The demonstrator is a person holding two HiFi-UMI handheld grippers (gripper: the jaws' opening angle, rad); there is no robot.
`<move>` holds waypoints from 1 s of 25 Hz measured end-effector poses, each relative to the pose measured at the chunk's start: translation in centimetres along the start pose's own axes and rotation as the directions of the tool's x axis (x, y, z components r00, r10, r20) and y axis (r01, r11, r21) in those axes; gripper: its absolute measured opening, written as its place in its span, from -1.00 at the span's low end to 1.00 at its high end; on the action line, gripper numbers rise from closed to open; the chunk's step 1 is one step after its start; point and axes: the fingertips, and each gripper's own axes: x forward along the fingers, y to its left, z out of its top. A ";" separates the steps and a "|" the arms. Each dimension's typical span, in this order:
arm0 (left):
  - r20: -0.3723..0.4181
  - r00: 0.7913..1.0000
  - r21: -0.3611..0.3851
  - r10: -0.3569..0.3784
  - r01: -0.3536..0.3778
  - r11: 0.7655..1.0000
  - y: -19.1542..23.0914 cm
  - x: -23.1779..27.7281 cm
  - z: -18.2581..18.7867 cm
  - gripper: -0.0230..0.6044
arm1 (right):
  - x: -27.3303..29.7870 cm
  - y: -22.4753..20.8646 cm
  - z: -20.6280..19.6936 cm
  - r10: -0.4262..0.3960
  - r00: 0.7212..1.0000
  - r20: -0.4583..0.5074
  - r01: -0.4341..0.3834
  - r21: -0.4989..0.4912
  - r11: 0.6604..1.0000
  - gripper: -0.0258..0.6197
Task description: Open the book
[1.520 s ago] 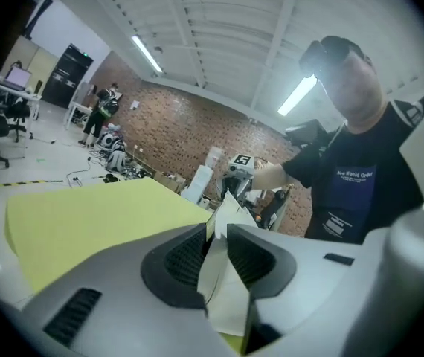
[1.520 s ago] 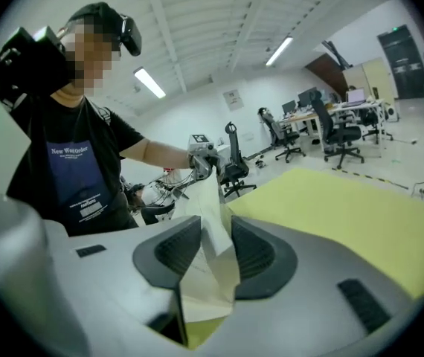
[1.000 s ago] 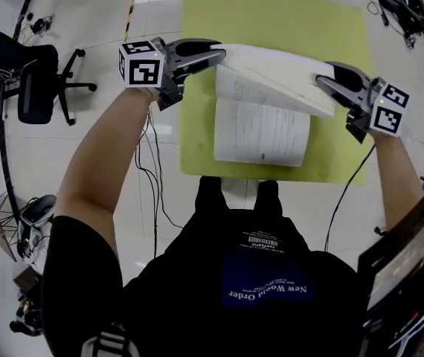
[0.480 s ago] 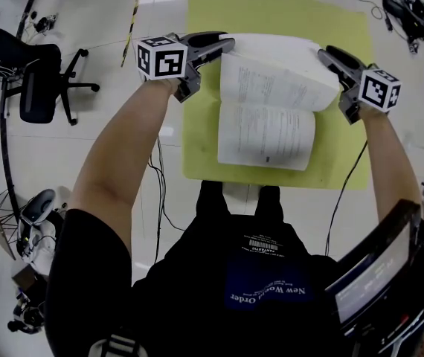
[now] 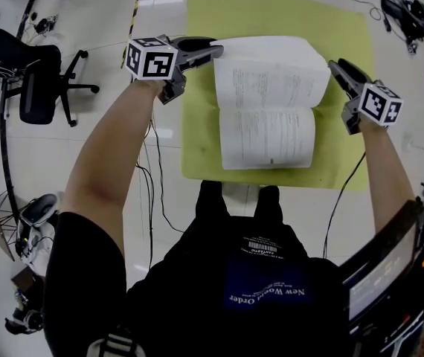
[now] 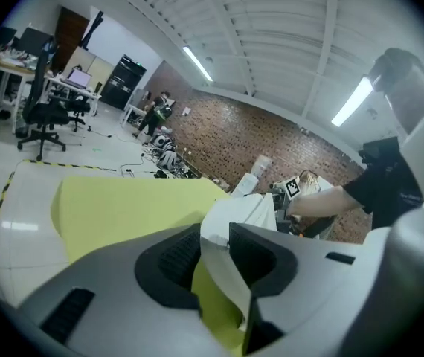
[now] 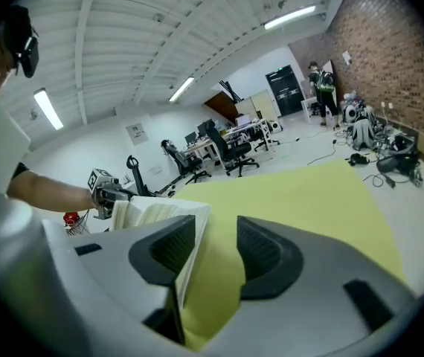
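book (image 5: 271, 103) lies open on the yellow mat (image 5: 271, 13), printed pages up, spine running across, right in front of the person. left gripper (image 5: 216, 49) is at the far left corner of the book, and in the left gripper view the left gripper (image 6: 214, 233) is clenched on a thin white leaf: the sheet fills the narrow gap and both dark pads (image 6: 178, 255) press on it, with the rest of the book (image 6: 260, 207) fanned out just past the tips. over on the other side, right gripper (image 5: 336, 67) sits at the book's right edge. in the right gripper view the right gripper (image 7: 216, 229) is released, jaws apart. the page block (image 7: 156, 210) lies along its left pad (image 7: 175, 248), while the right pad (image 7: 260, 251) is clear of it, with mat (image 7: 309, 199) showing through the gap.
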 end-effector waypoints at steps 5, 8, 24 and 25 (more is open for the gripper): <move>-0.080 0.991 0.177 0.112 -0.096 0.979 1.4 -2.5 0.7 -0.59 | -0.6 1.5 -1.3 0.019 1.000 -0.001 -0.019 0.001 1.000 -0.45; -0.026 0.982 0.198 0.190 -0.181 0.963 2.2 -4.7 1.8 -0.59 | -1.1 2.8 -1.7 0.041 0.999 0.013 -0.041 -0.009 0.999 -0.46; -0.190 0.982 0.222 0.015 0.028 0.975 -9.2 0.0 -5.9 -0.63 | -1.3 16.2 -11.9 0.195 0.868 -0.456 -0.410 -0.438 0.800 -0.96; -0.187 0.982 0.175 0.018 0.016 0.984 -8.8 -0.1 -6.1 -0.63 | -1.6 16.2 -12.7 0.195 0.848 -0.493 -0.426 -0.414 0.805 -0.96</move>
